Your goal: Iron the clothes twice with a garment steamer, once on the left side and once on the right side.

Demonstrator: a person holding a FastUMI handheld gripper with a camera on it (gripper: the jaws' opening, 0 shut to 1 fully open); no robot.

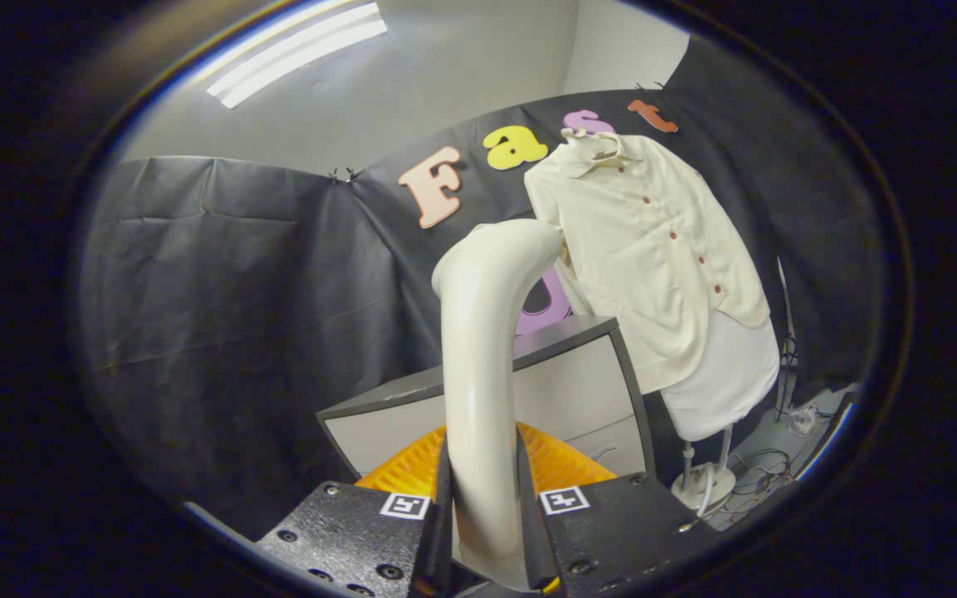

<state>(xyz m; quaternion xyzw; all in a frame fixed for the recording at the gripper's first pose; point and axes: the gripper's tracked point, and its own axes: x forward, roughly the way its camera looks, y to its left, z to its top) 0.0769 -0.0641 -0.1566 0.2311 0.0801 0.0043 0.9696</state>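
Claw (485, 531) grips steamer handle (483, 349) between both fingers, shirt (653, 249) well beyond.

Claw (485, 531) clamped on steamer handle (478, 349), cream shirt (653, 249) beyond

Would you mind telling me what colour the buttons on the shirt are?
Reddish-brown, running down the front of the cream shirt, best seen in the gripper view.

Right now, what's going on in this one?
A hand-held gripper is shut on the handle of a cream garment steamer, both fingers pressing its sides. The steamer's head points toward a cream buttoned shirt on a dress form beyond it, not touching the cloth. A grey cabinet stands between them.
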